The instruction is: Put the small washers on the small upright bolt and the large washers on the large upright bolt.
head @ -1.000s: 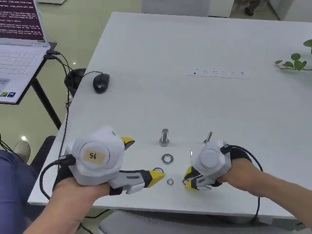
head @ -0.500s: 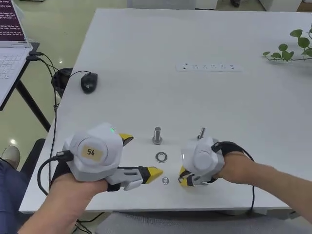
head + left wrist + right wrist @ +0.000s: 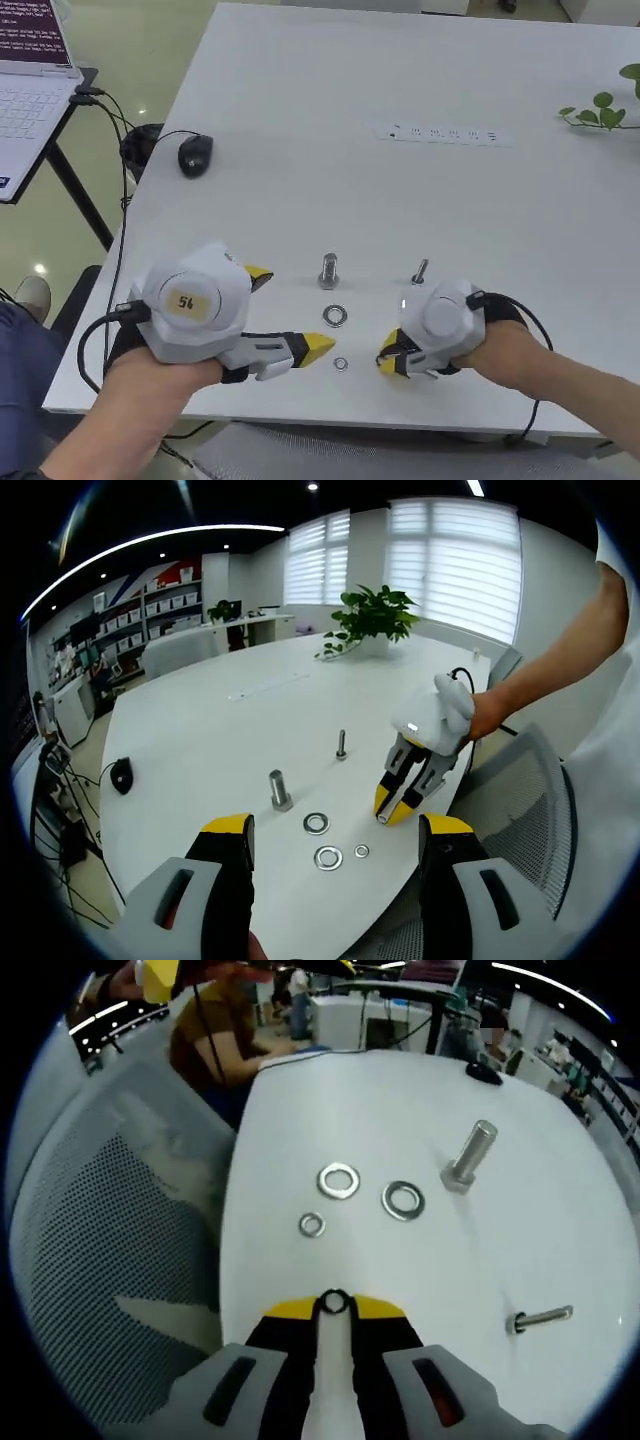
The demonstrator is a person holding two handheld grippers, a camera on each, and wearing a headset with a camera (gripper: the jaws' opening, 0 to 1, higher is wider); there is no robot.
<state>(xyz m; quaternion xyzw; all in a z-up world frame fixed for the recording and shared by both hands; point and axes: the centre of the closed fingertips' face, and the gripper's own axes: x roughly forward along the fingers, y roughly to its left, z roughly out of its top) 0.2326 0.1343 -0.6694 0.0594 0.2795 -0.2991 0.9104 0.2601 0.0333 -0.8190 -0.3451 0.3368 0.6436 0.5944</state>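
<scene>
Bright office daylight falls on a white worktop (image 3: pixel 300 120), and all the task's things sit along its near edge. Taking the large bolt (image 3: pixel 329 270) as the mark, it stands upright with nothing on its shank. The small bolt (image 3: pixel 421 271) stands well to its right, also bare as far as I can see. One large washer (image 3: pixel 403 1199) lies flat just on the near side of the large bolt, with a second large washer (image 3: pixel 339 1180) beside it. A loose small washer (image 3: pixel 341 364) lies closer to the edge. The right tool (image 3: pixel 390 362) is pinched closed on another small washer (image 3: pixel 334 1302) at its tips, to the near right of the large bolt. The left tool (image 3: pixel 288 310) hangs just left of the large bolt, jaws spread wide and empty. By my reading nothing is threaded yet: one small washer is in hand and three pieces lie waiting. Beyond the large bolt are a power strip (image 3: pixel 443 134) and a mouse (image 3: pixel 194 155), with a laptop (image 3: pixel 35 70) off to the left and a plant (image 3: pixel 605 108) far right. Blinds (image 3: pixel 460 570) cover the windows.
</scene>
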